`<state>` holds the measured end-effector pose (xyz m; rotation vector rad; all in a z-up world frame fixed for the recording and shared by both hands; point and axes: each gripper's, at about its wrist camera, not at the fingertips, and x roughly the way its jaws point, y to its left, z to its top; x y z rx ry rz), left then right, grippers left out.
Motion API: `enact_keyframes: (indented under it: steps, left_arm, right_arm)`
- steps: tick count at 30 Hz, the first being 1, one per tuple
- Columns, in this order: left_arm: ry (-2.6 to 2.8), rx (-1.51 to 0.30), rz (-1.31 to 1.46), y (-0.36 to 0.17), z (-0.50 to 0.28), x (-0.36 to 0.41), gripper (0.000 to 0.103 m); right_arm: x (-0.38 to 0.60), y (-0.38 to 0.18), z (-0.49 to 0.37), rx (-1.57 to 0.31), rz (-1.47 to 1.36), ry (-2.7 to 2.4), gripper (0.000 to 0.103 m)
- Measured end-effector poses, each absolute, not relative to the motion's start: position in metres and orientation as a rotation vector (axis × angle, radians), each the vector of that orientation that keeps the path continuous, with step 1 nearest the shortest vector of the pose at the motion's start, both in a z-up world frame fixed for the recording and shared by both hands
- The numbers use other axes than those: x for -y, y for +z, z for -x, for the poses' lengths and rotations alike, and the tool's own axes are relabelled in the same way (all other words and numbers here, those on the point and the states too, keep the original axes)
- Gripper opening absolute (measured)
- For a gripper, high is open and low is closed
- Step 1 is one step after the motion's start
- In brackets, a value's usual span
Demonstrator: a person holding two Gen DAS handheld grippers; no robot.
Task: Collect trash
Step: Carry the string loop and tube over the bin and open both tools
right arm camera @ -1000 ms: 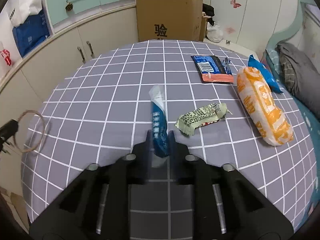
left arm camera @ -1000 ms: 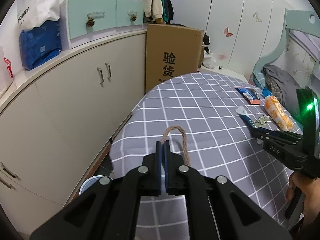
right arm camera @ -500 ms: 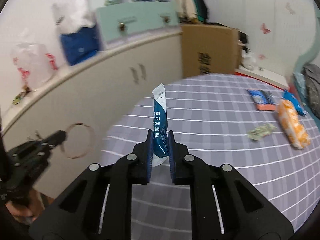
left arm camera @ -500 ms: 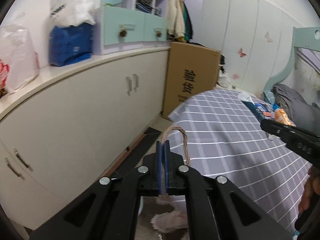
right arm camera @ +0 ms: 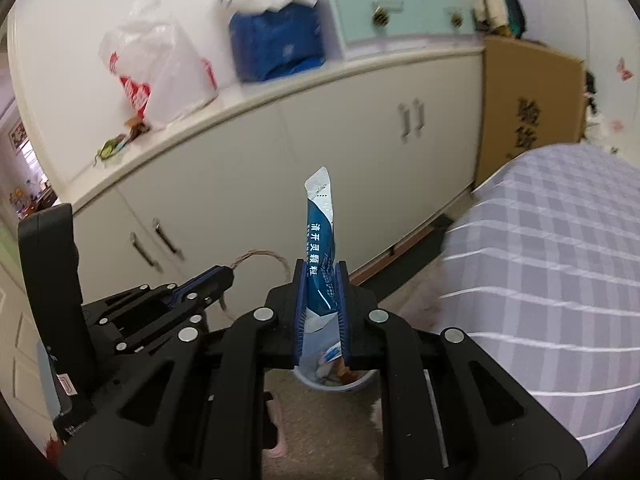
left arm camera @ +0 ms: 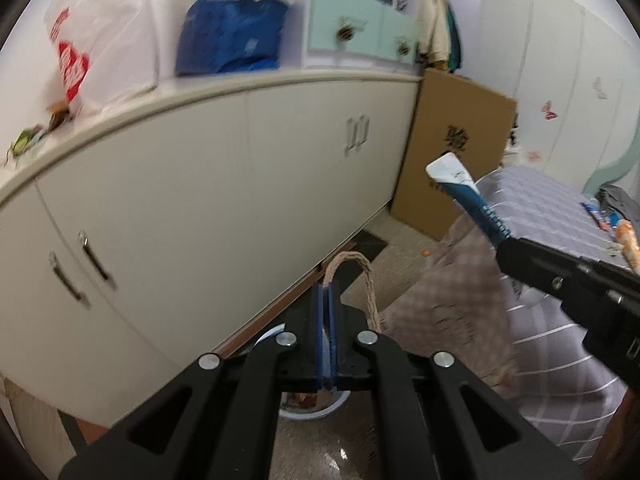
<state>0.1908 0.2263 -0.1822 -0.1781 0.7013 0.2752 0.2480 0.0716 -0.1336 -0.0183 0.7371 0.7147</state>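
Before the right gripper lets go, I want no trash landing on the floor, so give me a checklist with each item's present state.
1. Right gripper clamped on the blue and white sachet wrapper: ok.
2. Left gripper shut on the brown twine loop: ok.
3. White round bin in sight on the floor below the right gripper: ok, its rim shows with trash inside.
4. Wrapper directly above the bin's mouth: cannot tell, the fingers hide most of the bin.
5. Bin's mouth free of the left gripper and the twine loop: cannot tell from these views.
6. Grey checked tablecloth edge away from the bin: cannot tell.
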Motion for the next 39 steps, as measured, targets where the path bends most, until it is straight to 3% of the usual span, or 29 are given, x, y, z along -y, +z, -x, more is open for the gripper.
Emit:
enact_keyframes:
  steps: [17,18,21,29,39]
  left_arm:
    - [0.337,-0.9,0.23,-0.285,-0.238,-0.285,0.005]
    - [0.333,-0.911,0.24,-0.29,-0.243,-0.286,0.011]
    - [0.345,-0.912,0.214,-0.294,-0.249,-0.283,0.044]
    - [0.383,-0.854,0.146,-0.286,-0.238,-0.276,0.058]
    - [0.42,-0.834,0.142,-0.276,-0.224,-0.283,0.061]
  right_arm:
    - [-0.134,-0.228,-0.273,-0.843,0.084,0.669,0.014]
    - [-0.134,-0.229,-0.276,-0.846,0.081,0.665,0.014]
    - [-0.131,-0.236,-0.281,-0.854,0.074,0.649,0.014]
    - [-0.131,-0.241,-0.281,-0.862,0.064,0.646,0.014]
    - [-0.139,-0.235,-0.277,-0.849,0.053,0.671,0.014]
